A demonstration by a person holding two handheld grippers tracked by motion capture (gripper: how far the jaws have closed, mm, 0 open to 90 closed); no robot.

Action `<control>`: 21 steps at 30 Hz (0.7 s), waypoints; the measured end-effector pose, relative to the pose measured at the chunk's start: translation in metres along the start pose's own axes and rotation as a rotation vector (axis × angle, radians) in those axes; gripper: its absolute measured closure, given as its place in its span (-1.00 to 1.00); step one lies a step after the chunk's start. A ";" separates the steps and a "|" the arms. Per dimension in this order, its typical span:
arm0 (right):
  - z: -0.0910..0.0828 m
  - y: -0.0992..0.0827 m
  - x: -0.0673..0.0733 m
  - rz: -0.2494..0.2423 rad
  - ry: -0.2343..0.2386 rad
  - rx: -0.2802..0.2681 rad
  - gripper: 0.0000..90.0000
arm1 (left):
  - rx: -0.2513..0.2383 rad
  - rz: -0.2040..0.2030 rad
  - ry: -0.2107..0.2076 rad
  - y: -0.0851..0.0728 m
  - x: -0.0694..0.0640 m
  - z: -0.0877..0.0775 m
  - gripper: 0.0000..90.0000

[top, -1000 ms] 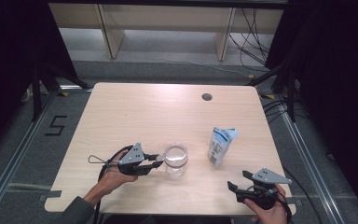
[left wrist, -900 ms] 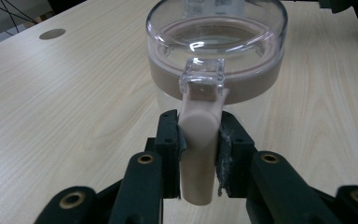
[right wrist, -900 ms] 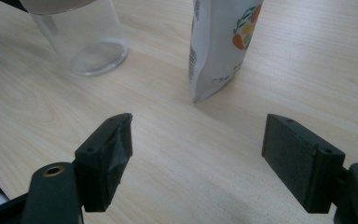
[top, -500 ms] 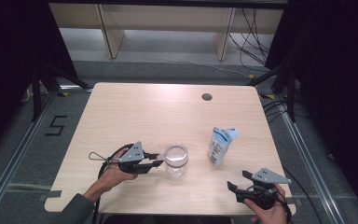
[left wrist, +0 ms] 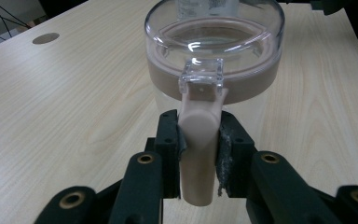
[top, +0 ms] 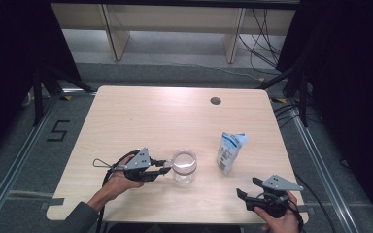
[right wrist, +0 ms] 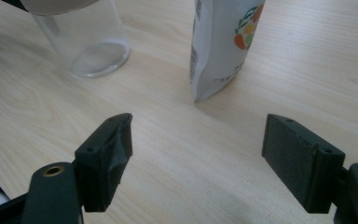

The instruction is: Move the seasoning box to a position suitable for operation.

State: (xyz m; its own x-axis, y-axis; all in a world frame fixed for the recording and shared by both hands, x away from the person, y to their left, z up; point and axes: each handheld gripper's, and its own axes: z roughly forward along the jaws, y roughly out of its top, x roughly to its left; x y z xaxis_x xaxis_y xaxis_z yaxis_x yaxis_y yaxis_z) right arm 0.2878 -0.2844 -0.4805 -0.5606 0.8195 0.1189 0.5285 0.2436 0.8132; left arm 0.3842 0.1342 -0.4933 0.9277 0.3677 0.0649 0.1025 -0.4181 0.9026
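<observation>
A clear jar (top: 184, 166) with a beige-ringed lid stands on the front middle of the wooden table (top: 150, 116). My left gripper (top: 162, 167) reaches it from the left. In the left gripper view the jar (left wrist: 214, 56) is right ahead, and my left gripper (left wrist: 199, 135) is shut on the lid's beige clasp tab (left wrist: 196, 158). My right gripper (top: 245, 196) rests near the front right edge, open. In the right gripper view my right gripper (right wrist: 200, 154) has bare tabletop between its pads. Ahead of it stand a white pouch (right wrist: 221, 46) and the jar (right wrist: 86, 37).
The white pouch (top: 229, 152) stands upright to the right of the jar. A round cable hole (top: 215, 101) sits near the table's far edge. Dark curtains, rails and loose cables surround the table on the floor.
</observation>
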 end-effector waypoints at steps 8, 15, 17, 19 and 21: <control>0.000 0.000 0.000 -0.003 -0.001 0.001 -0.43 | -0.007 -0.068 0.053 -0.001 0.000 -0.003 0.24; -0.001 0.000 0.000 0.004 0.001 -0.004 -0.43 | -0.063 -0.131 0.076 -0.002 -0.003 -0.023 0.07; 0.001 0.000 0.000 -0.010 -0.008 0.002 -0.43 | -0.089 -0.151 0.075 -0.001 -0.006 -0.028 0.06; 0.000 0.001 0.000 -0.028 0.009 -0.007 -0.41 | -0.106 -0.157 0.071 0.000 -0.008 -0.032 0.04; 0.001 0.001 0.000 -0.036 0.001 -0.011 -0.40 | -0.124 -0.169 0.088 0.002 -0.011 -0.035 0.02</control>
State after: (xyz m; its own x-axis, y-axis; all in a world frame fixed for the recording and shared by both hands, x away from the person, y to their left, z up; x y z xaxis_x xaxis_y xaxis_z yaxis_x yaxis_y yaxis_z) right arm 0.2885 -0.2836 -0.4802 -0.5800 0.8096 0.0903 0.5009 0.2670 0.8233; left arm 0.3621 0.1583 -0.4777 0.8657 0.4969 -0.0600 0.2043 -0.2413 0.9487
